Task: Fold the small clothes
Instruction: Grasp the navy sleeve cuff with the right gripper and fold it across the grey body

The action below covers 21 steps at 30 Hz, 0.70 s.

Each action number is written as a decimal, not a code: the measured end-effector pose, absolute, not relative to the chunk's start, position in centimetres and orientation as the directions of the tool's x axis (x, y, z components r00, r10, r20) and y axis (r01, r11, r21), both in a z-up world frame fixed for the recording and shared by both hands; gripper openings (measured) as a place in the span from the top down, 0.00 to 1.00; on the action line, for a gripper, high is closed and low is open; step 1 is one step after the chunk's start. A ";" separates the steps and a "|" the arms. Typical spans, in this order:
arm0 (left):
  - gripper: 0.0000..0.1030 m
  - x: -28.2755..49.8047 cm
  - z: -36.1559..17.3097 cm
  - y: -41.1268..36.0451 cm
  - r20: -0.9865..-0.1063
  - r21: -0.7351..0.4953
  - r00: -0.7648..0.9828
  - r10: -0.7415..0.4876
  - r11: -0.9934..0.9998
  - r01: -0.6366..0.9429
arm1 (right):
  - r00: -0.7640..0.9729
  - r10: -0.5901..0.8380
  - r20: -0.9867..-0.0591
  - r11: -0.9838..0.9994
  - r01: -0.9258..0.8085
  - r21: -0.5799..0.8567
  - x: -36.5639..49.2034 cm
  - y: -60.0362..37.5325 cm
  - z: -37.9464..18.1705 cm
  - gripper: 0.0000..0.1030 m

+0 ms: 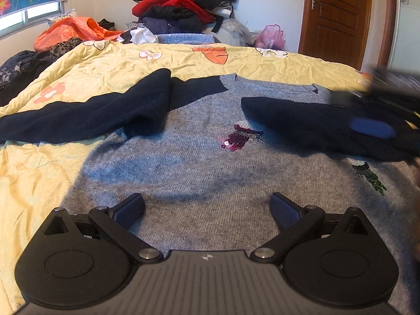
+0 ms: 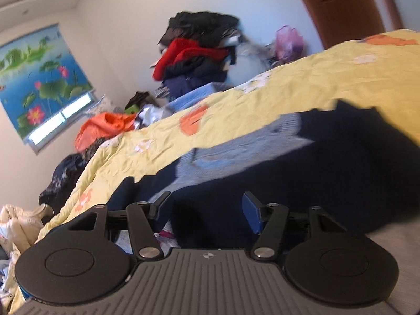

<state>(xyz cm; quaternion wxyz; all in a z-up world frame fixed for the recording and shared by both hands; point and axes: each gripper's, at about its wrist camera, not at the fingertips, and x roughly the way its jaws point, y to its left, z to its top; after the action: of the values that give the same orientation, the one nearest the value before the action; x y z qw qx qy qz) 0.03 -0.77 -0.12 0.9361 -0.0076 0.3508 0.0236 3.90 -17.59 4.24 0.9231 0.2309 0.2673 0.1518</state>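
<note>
A grey knit sweater [image 1: 189, 162] with navy sleeves and sequin motifs lies flat on a yellow quilt [image 1: 131, 63]. Its left sleeve [image 1: 92, 115] stretches out to the left, with the cuff bent in over the shoulder. The right sleeve [image 1: 302, 123] is folded across the chest. My left gripper [image 1: 207, 207] hovers open over the sweater's lower body with nothing between its fingers. At the right edge of the left wrist view the right gripper is a blur, showing one blue pad [image 1: 372, 128] over the folded sleeve. My right gripper [image 2: 207, 206] is tilted, jaws apart, just above the navy sleeve [image 2: 328, 173].
A tall pile of red and dark clothes [image 1: 183, 5] stands behind the bed. An orange bag [image 1: 73, 30] and dark garments lie at the far left, a pink bag [image 1: 270, 36] at the back right. A brown door [image 1: 338, 18] is beyond the bed's right side.
</note>
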 end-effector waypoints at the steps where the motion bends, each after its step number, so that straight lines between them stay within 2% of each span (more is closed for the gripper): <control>1: 0.00 0.0 -0.1 -0.7 -0.656 -0.004 0.754 0.035 0.999 -0.049 | 0.817 0.387 -0.428 0.851 -0.137 0.507 3.3 -18.6 4.0 0.42; 4: 0.00 0.2 0.8 -0.2 -0.648 -0.095 0.760 -0.037 0.995 -0.032 | 0.824 0.336 -0.457 0.868 -0.082 0.491 1.4 -21.7 2.6 0.39; 8: 0.00 3.6 2.8 1.3 -0.629 -0.429 0.718 -0.299 0.904 0.001 | 0.829 0.330 -0.450 0.833 -0.032 0.553 0.0 -24.3 0.0 0.33; 10: 0.00 6.3 3.0 1.6 -0.621 -0.553 0.673 -0.401 0.833 -0.014 | 0.830 0.362 -0.425 0.808 -0.052 0.586 0.2 -24.5 -0.3 0.20; 13: 0.00 9.9 2.5 1.4 -0.632 -0.626 0.620 -0.464 0.778 -0.057 | 0.826 0.389 -0.407 0.803 -0.088 0.589 0.6 -24.1 -0.5 0.09; 16: 0.01 11.7 1.6 0.9 -0.661 -0.625 0.590 -0.464 0.775 -0.092 | 0.820 0.403 -0.406 0.812 -0.115 0.573 0.6 -23.7 -0.2 0.07; 17: 0.08 11.9 1.4 0.7 -0.662 -0.622 0.591 -0.461 0.778 -0.089 | 0.820 0.408 -0.402 0.808 -0.119 0.578 0.6 -23.8 -0.2 0.07; 19: 0.40 12.0 1.6 -0.1 -0.680 -0.568 0.606 -0.414 0.819 -0.078 | 0.821 0.418 -0.388 0.793 -0.121 0.598 0.6 -24.1 -0.3 0.06; 20: 0.79 12.1 1.6 -0.5 -0.703 -0.521 0.601 -0.380 0.850 -0.072 | 0.822 0.423 -0.382 0.787 -0.123 0.605 0.6 -24.2 -0.3 0.06; 21: 0.91 12.3 1.4 -1.1 -0.739 -0.463 0.583 -0.338 0.883 -0.076 | 0.822 0.425 -0.379 0.784 -0.125 0.608 0.6 -24.3 -0.2 0.06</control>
<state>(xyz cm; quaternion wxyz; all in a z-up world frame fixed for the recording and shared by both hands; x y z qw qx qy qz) 12.33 -1.10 1.36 0.8594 -0.2298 0.4503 -0.0761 0.60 -24.25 -0.25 0.9089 0.2916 0.2571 0.1512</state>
